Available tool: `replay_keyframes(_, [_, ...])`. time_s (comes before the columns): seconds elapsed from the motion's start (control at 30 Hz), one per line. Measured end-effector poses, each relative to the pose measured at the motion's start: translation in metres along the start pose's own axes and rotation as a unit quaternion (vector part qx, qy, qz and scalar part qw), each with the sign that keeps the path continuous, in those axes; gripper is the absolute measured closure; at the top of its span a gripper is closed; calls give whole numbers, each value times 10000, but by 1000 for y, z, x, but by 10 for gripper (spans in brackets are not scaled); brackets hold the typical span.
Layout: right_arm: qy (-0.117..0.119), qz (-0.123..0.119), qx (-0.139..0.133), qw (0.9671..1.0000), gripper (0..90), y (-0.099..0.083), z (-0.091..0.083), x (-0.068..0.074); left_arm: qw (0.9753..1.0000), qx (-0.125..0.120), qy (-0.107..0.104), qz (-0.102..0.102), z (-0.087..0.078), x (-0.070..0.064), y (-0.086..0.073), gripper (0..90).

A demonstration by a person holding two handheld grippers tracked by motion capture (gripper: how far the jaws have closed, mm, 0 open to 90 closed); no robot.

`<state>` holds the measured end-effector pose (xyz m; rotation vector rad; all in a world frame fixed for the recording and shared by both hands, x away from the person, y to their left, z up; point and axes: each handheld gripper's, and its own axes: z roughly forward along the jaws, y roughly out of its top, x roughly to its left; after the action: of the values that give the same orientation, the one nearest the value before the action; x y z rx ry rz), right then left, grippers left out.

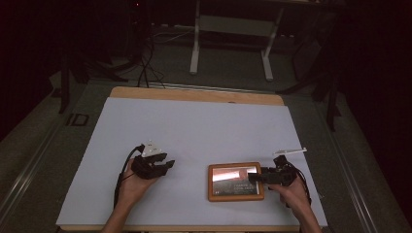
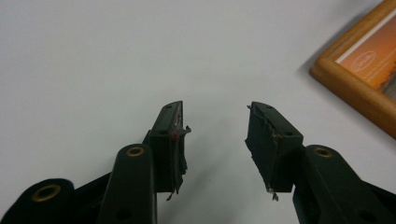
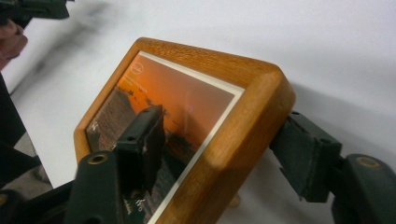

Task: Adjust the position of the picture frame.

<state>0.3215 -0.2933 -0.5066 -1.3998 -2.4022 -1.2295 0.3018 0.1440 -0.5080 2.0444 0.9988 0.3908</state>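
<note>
At the table's near right, the right gripper is clamping the orange-pictured wooden photo frame by 1 edge, risking slippage; the left gripper is idling agape.

The room is quite dark; the light falls mostly on the table, which has a wooden top covered with a white sheet. Behind it, the floor is grey-green. A white metal stand with two legs is there, and black cables lie on the floor at its left. The sides are almost black.
</note>
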Motion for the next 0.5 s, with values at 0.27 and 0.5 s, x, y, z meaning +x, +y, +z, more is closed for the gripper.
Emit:
replay_keyframes(0.27, [36,-20,-85,10000,447,8,5,2,9994,59,-261,230,7,-10,7,552])
replay_keyframes(0.5, [597,189,-15,9980,422,13,21,-11,9967,177,-620,488,18,-23,16,548])
